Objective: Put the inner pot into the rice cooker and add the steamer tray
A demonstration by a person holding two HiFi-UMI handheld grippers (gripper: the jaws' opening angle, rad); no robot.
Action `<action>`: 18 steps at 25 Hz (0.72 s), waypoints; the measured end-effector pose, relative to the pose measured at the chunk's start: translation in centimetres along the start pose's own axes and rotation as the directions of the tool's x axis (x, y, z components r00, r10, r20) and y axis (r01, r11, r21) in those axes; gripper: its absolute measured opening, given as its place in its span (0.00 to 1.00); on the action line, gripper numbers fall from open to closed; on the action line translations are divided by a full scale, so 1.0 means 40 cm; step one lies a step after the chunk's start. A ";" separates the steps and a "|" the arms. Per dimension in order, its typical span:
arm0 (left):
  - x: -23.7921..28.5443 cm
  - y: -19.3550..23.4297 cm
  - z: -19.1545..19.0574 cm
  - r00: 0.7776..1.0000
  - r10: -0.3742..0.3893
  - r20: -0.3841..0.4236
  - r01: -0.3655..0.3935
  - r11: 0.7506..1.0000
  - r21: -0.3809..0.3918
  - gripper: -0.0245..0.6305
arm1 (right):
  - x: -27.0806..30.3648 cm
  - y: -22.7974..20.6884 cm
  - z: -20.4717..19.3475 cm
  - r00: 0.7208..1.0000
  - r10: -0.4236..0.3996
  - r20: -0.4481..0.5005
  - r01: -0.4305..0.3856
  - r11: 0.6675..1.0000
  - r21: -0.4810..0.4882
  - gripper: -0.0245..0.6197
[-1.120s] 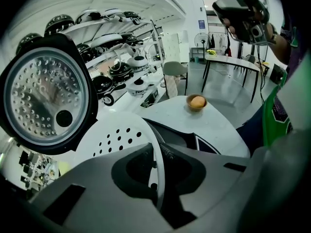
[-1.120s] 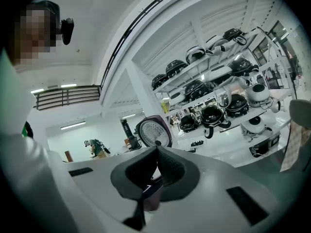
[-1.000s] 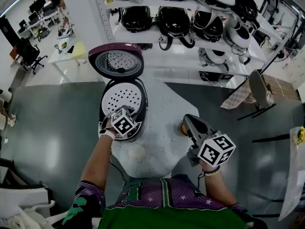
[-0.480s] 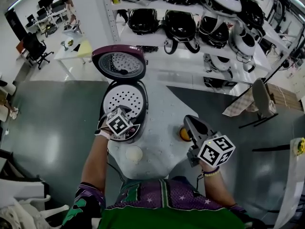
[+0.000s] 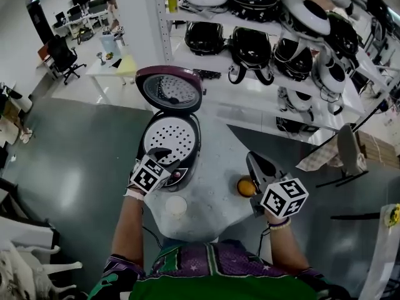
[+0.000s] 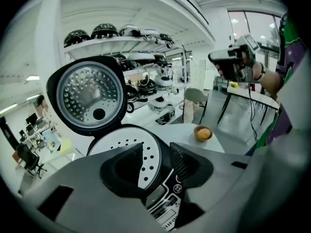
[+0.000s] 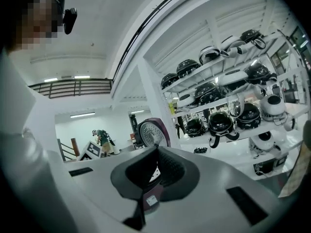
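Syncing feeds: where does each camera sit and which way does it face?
Head view: on the head, steeply down at rice cooker and table; forearms, left gripper, right gripper show.
Left gripper view: on that gripper, past its open jaws at the rice cooker; right hand shows.
Right gripper view: on that gripper, past shut jaws toward shelves; head shows.
All share the lid.
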State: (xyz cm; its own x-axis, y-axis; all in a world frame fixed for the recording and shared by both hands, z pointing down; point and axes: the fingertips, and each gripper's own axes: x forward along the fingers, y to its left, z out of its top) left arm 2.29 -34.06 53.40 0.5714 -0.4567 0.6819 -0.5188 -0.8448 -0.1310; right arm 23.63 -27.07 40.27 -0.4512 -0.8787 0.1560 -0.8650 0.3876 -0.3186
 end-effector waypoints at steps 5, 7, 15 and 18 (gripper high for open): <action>-0.130 -0.012 0.003 0.983 0.009 0.183 0.015 0.991 -0.129 0.32 | -0.019 0.034 0.023 0.999 -0.044 0.023 0.045 0.998 -0.048 0.05; -0.190 -0.013 -0.012 0.974 0.011 0.227 0.027 0.986 -0.167 0.32 | -0.025 0.067 0.037 0.998 -0.057 0.026 0.059 0.995 -0.080 0.05; -0.443 0.007 -0.073 0.926 0.040 0.375 0.059 0.967 -0.248 0.32 | -0.030 0.226 0.060 0.995 -0.080 0.066 0.087 0.990 -0.107 0.05; -0.505 0.024 -0.089 0.920 0.059 0.387 0.051 0.962 -0.267 0.32 | -0.035 0.277 0.063 0.992 -0.099 0.084 0.107 0.988 -0.107 0.05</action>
State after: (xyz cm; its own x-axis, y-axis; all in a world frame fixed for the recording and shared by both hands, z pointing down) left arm -12.02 -24.65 42.07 0.7412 -0.5778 0.3417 -0.6401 -0.7617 0.1004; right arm 15.25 -22.24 34.17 -0.3435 -0.9330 0.1073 -0.9269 0.3185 -0.1984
